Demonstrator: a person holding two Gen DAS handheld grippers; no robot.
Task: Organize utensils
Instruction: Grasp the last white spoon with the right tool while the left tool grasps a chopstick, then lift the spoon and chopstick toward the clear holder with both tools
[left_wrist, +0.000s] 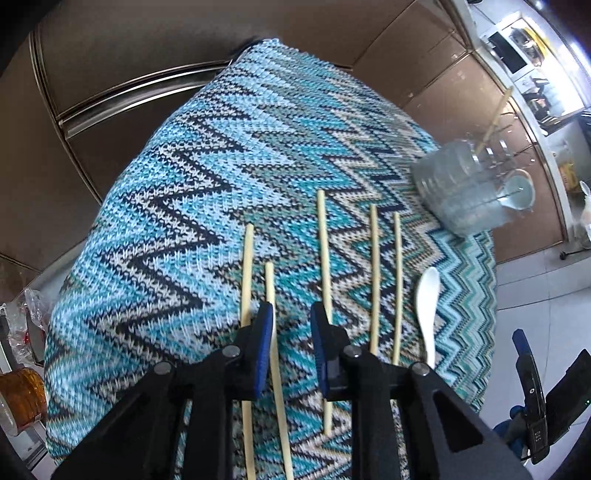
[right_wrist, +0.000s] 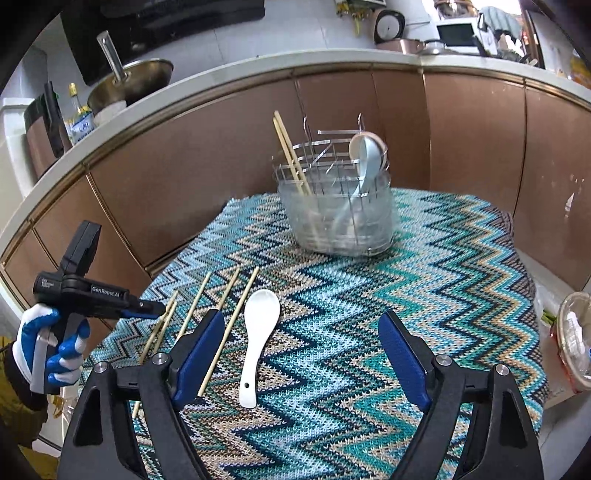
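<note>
Black plastic tongs (right_wrist: 299, 354) with blue rubber pads (right_wrist: 402, 354) and silver pivot screws. White "GenRobot.AI" lettering along the other tongs (right_wrist: 147, 309); behind them, a blue-and-white glove (right_wrist: 48, 347) over a dark sleeve.

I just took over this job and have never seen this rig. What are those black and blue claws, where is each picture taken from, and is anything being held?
No robot here: a person holds a hand-held gripper in each hand, each carrying its own camera. The left camera shows the left hand-held gripper over five chopsticks on the zigzag cloth, its fingers partly open and empty. The right camera shows the right hand-held gripper, wide open and empty, above a white spoon. Behind stands a wire basket already containing chopsticks and a spoon.
</note>
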